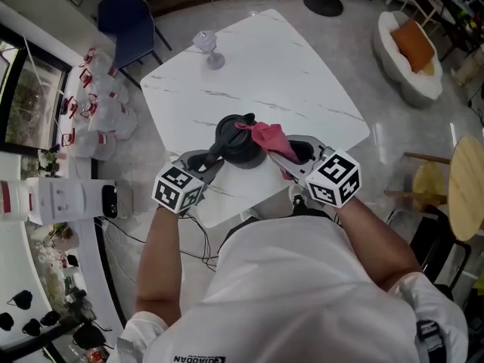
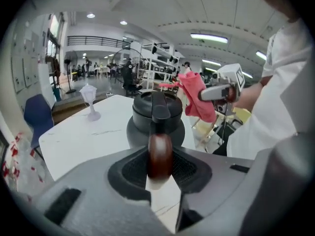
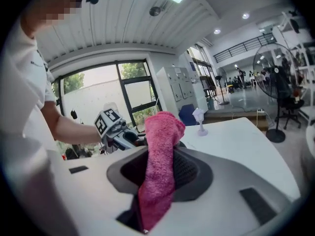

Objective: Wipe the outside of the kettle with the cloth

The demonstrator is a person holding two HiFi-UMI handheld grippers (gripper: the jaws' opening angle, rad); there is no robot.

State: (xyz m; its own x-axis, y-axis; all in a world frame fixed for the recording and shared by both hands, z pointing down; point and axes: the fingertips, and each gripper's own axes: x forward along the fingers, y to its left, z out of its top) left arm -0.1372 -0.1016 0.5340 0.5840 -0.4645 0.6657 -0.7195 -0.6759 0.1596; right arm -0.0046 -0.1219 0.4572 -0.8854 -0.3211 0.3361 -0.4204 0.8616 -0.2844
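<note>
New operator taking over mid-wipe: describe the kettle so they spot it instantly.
Find the white marble-look table; at its edge nearest the person sits the kettle. It is squat and black with a lid, its brown handle in the left gripper and a pink cloth beside it, unlike the small clear stemmed piece at the far side.

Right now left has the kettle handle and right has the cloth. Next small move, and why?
Probably ease the right gripper in until the pink cloth presses the kettle on its side, then start a short stroke. The left gripper is closed on the brown handle, steadying the kettle. The cloth hangs by the upper wall, and it is unclear whether it touches yet.
</note>
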